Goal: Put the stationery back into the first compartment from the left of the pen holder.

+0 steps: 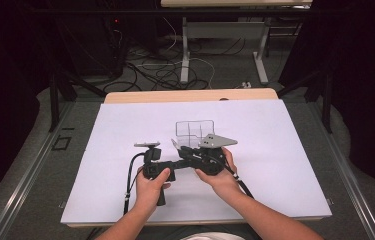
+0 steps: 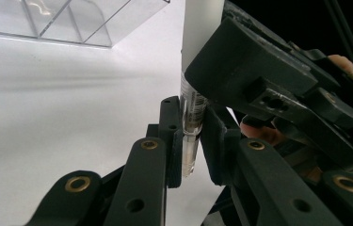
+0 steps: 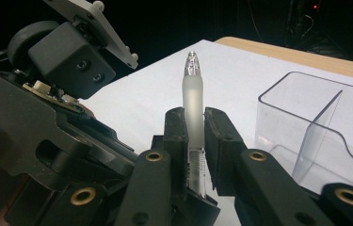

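While both grippers meet, left gripper (image 2: 190, 141) and right gripper (image 3: 195, 141) each pinching clear pen (image 3: 193, 99), beside clear organizer (image 3: 315, 122)

1. The pen (image 3: 193, 101) is frosted white, clear at its tip and lower barrel.
2. Both grippers, left (image 2: 190, 141) and right (image 3: 194, 136), are black with brass rivets.
3. The tray (image 1: 195, 129) is clear.
4. The table (image 1: 285, 165) is white, its far edge tan wood.

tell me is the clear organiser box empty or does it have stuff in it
Empty, as far as shown: the clear organiser box shows bare dividers and floor. The pen is outside, clamped in both grippers.
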`<state>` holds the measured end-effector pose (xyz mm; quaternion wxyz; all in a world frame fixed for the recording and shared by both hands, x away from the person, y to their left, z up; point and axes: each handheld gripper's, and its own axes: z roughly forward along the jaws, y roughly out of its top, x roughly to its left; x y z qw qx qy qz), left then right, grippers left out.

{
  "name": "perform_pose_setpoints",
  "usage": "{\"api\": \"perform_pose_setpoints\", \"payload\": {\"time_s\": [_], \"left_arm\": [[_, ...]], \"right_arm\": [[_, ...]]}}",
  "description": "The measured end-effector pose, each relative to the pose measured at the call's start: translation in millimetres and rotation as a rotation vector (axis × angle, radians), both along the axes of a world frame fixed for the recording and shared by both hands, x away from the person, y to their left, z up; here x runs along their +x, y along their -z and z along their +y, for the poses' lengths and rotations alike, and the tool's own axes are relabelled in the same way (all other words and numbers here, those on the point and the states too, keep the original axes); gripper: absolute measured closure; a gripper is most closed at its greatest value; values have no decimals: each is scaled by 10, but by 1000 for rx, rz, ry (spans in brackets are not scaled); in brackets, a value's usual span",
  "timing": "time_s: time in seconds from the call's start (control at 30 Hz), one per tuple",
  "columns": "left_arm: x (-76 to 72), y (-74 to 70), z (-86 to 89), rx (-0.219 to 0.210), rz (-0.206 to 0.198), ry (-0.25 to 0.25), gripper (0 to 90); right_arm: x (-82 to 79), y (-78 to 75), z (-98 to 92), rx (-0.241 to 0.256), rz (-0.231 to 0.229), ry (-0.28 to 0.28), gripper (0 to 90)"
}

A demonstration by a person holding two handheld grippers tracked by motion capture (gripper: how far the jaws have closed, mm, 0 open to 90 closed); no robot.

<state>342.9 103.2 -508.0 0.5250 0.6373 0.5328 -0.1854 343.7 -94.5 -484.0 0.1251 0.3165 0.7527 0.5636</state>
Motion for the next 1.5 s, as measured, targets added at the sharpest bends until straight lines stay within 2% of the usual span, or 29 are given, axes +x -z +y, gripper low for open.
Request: {"api": "perform_pose_setpoints", "payload": {"time_s": [0.07,0.1,0.13,0.17,0.2,0.23,0.43,0.5,0.6,0.67,0.73,0.83,0.87,1.03,1.1,1.13,1.17,1.23,1.3,1.4,1.47,1.5], "left_arm": [[0,-4,-1,1,14,-24,795],[17,6,28,15,-3,-13,795],[13,1,24,5,15,-34,795],[22,4,43,5,13,-39,795],[37,7,75,19,3,-25,796],[35,3,70,12,12,-49,795],[75,10,178,54,-41,-75,795],[79,-8,198,52,-36,-91,795],[92,-37,250,74,-79,-91,795],[92,-68,272,76,-86,-87,795],[103,-92,286,72,-95,-105,795],[115,-123,314,74,-114,-121,795],[112,-134,317,72,-109,-125,795],[127,-160,341,104,-145,-128,795],[133,-166,338,116,-159,-135,795],[128,-180,326,110,-153,-145,795],[143,-182,344,132,-179,-124,795],[150,-208,331,147,-199,-132,795],[168,-265,329,179,-240,-129,795],[198,-356,311,234,-306,-135,795],[238,-411,294,257,-336,-140,795],[262,-438,280,261,-339,-141,795]], "right_arm": [[7,0,-10,-1,8,-6,775],[7,1,-12,5,10,-1,760],[12,-3,-20,4,8,3,732],[18,-2,-23,10,4,6,711],[31,-4,-36,10,7,10,687],[42,-7,-51,7,14,9,668],[136,27,-140,-1,20,40,549],[176,44,-181,6,14,58,522],[230,54,-260,7,14,86,474],[255,50,-309,-5,17,100,454],[284,52,-355,0,10,124,418],[314,40,-427,-1,5,147,385],[324,34,-453,2,3,154,374],[395,-6,-602,-5,-7,207,341],[433,-13,-679,-8,-29,232,328],[453,-17,-721,-14,-33,248,324],[478,-19,-770,-12,-31,265,313],[521,-15,-849,-14,-34,301,285],[548,-18,-920,-27,-29,328,267],[592,-18,-1021,-1,-1,374,231],[614,-12,-1078,0,10,393,203],[627,-7,-1102,0,18,405,184]]}}
